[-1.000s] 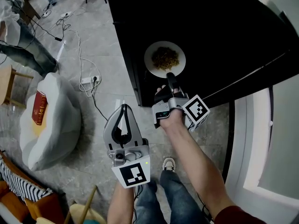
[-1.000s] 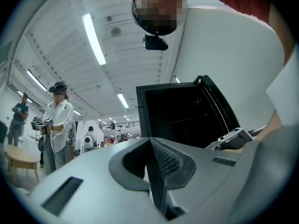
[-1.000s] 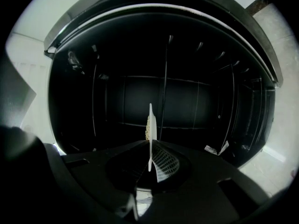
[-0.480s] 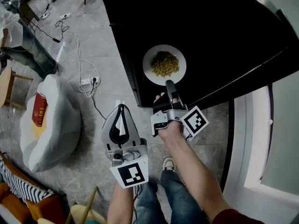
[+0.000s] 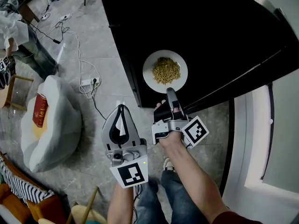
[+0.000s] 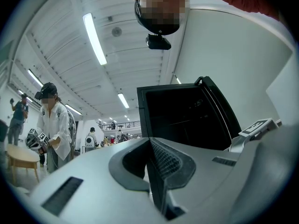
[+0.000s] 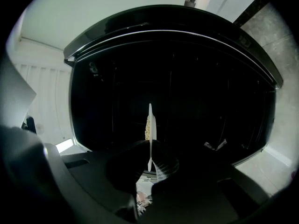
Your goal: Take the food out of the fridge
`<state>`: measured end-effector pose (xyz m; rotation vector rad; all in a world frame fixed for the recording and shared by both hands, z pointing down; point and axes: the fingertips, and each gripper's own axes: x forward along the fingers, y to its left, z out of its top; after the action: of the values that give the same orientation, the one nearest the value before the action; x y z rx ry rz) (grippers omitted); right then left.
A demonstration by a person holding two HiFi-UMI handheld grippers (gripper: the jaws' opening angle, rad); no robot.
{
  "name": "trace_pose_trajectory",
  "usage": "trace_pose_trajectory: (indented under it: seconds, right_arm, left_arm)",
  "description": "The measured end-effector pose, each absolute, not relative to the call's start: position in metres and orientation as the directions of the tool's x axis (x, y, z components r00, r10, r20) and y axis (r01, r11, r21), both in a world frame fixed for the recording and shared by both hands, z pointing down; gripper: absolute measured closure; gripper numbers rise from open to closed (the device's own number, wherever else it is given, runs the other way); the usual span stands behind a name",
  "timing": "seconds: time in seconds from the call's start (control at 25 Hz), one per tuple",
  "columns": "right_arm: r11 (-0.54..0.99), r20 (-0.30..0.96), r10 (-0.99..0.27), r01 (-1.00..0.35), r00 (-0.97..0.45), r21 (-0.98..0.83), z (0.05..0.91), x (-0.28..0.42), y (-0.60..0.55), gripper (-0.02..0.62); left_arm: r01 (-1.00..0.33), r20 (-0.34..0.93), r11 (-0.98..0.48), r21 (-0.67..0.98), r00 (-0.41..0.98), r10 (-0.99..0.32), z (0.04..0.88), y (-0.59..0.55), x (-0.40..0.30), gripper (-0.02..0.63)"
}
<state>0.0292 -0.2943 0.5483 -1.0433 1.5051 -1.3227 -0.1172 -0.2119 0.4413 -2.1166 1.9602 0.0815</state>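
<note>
A white plate of yellowish food (image 5: 165, 71) hangs in front of the black fridge (image 5: 219, 27) in the head view. My right gripper (image 5: 169, 92) is shut on the plate's near rim. The right gripper view shows the plate (image 7: 150, 125) edge-on between the pads of the right gripper (image 7: 150, 158), with the dark open fridge interior (image 7: 210, 101) behind it. My left gripper (image 5: 120, 110) is held lower left of the plate, over the floor, shut and holding nothing. In the left gripper view the left gripper (image 6: 152, 171) points at the open fridge (image 6: 187, 120).
A white beanbag with a red book (image 5: 46, 120) lies on the tiled floor at left. A power strip with cables (image 5: 88, 80) lies beside the fridge. A wooden stool (image 5: 9, 85) is further left. A person in white (image 6: 53, 120) stands far off. A white wall (image 5: 280, 139) rises at right.
My right gripper has drawn the plate back toward me, away from the fridge. The left gripper has stayed where it was.
</note>
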Motion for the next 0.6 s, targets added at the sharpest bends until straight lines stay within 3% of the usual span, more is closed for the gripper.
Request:
trace_pose_trajectory:
  seconds: [0.6]
  right_arm:
    - [0.038,-0.016,-0.954,-0.066,-0.299,-0.997,0.553,0.043,-0.254,0.563]
  left_arm:
    - [-0.988,-0.2,-0.06,-0.145,0.089,-0.976,0.44,-0.216,-0.114,0.592]
